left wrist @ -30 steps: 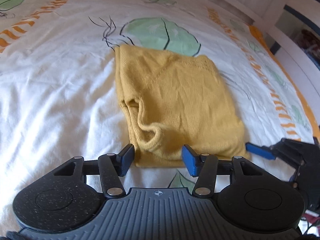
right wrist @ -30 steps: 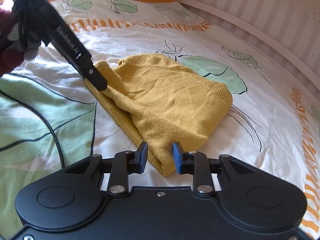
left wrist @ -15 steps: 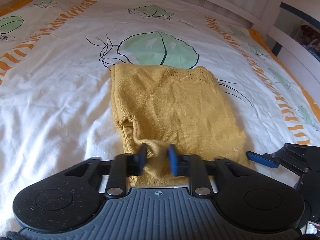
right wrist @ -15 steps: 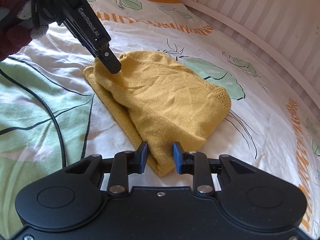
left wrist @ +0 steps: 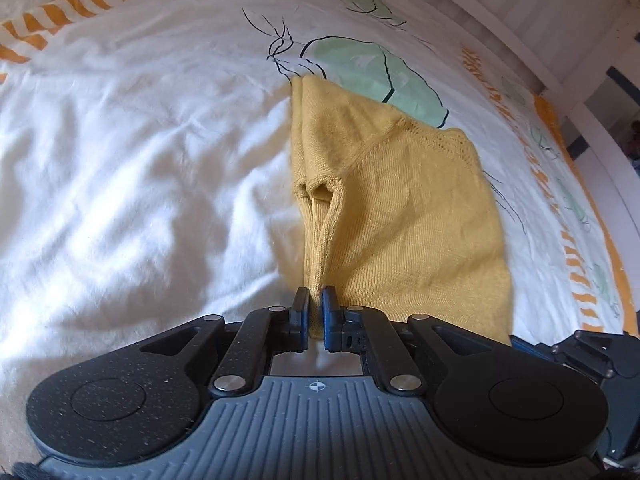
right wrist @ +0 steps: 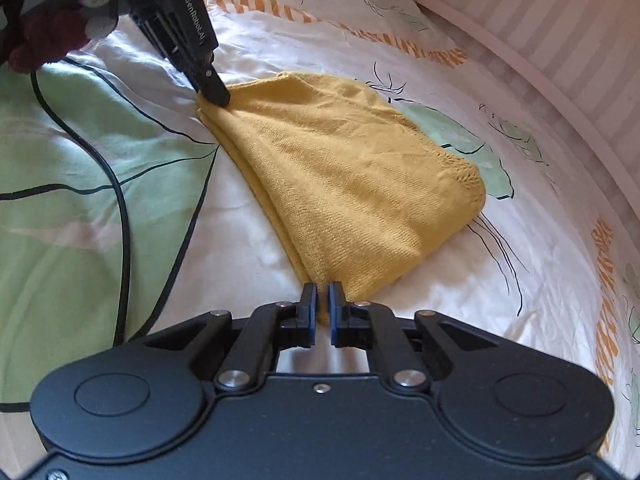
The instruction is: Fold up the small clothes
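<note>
White lettering "GenRobot.AI" runs along the black body of the left gripper (right wrist: 214,94), seen up and to the left of the right gripper (right wrist: 323,300). No other readable text.

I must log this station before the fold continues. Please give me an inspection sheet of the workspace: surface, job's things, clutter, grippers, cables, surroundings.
Surface: bed cover, white with green leaf and orange stripe print, wrinkled.
Job's things: yellow knit garment, partly folded, lying on the cover.
Clutter: nothing seen.
Grippers: left gripper shut on a near corner of the garment; right gripper shut on the other near corner, its jaws having just closed.
Cables: black cable trailing over the cover, apart from the garment.
Surroundings: white slatted bed rail beyond the cover.
</note>
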`<state>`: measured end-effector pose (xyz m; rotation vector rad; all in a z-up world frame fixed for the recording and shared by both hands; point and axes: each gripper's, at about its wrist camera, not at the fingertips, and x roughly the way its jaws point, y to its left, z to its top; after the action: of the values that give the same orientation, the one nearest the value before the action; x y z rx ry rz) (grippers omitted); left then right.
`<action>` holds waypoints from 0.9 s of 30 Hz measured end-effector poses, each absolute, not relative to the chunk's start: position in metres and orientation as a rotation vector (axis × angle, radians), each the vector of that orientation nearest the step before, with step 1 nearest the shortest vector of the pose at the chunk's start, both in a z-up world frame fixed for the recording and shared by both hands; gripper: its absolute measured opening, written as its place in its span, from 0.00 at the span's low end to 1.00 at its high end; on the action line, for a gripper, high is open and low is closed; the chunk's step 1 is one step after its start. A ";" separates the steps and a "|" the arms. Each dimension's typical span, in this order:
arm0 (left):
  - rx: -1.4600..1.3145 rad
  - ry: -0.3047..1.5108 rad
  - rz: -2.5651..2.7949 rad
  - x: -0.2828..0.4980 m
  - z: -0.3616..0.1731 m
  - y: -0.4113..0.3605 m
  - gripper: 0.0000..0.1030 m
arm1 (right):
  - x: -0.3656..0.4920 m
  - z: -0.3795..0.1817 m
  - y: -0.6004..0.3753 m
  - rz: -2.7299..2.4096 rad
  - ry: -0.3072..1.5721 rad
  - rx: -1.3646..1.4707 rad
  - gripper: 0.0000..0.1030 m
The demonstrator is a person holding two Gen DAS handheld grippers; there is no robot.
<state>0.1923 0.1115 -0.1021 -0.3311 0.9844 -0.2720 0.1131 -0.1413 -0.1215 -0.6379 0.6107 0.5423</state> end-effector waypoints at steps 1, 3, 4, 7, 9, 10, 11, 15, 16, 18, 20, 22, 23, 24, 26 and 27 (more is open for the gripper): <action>-0.326 0.981 -0.274 0.191 -0.100 0.112 0.09 | 0.115 -0.118 -0.144 0.550 0.619 -0.610 0.17; -0.323 0.977 -0.289 0.189 -0.096 0.113 0.13 | 0.119 -0.109 -0.153 0.567 0.646 -0.538 0.27; -0.326 0.974 -0.290 0.188 -0.094 0.114 0.19 | 0.122 -0.105 -0.159 0.573 0.659 -0.499 0.35; -0.366 0.942 -0.288 0.182 -0.085 0.120 0.46 | 0.132 -0.094 -0.182 0.585 0.692 -0.331 0.67; -0.355 0.906 -0.279 0.179 -0.078 0.119 0.55 | 0.144 -0.087 -0.200 0.587 0.714 -0.184 0.69; -0.342 0.892 -0.282 0.180 -0.076 0.117 0.57 | 0.150 -0.085 -0.207 0.585 0.720 -0.121 0.70; -0.331 0.889 -0.282 0.181 -0.074 0.115 0.58 | 0.160 -0.083 -0.216 0.580 0.728 -0.042 0.72; -0.321 0.908 -0.302 0.192 -0.076 0.103 0.64 | 0.189 -0.083 -0.238 0.559 0.728 0.188 0.75; -0.317 0.923 -0.302 0.195 -0.080 0.100 0.64 | 0.197 -0.084 -0.241 0.557 0.728 0.230 0.75; -0.314 0.953 -0.305 0.200 -0.089 0.096 0.64 | 0.216 -0.090 -0.247 0.545 0.733 0.317 0.75; -0.329 0.975 -0.310 0.204 -0.096 0.094 0.64 | 0.234 -0.099 -0.251 0.537 0.747 0.395 0.75; -0.362 0.993 -0.324 0.208 -0.103 0.093 0.64 | 0.251 -0.110 -0.255 0.539 0.766 0.484 0.76; -0.384 1.001 -0.334 0.210 -0.107 0.093 0.64 | 0.259 -0.115 -0.257 0.540 0.776 0.523 0.76; -0.410 1.010 -0.345 0.214 -0.111 0.094 0.64 | 0.267 -0.121 -0.257 0.543 0.786 0.556 0.76; -0.439 1.016 -0.358 0.219 -0.117 0.093 0.65 | 0.282 -0.133 -0.258 0.552 0.803 0.616 0.76; -0.449 1.015 -0.372 0.222 -0.119 0.092 0.66 | 0.288 -0.138 -0.258 0.560 0.805 0.648 0.76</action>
<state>0.2219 0.0922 -0.1185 -0.4492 1.0147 -0.3717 0.2879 -0.2582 -0.1384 0.6478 0.8050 0.5604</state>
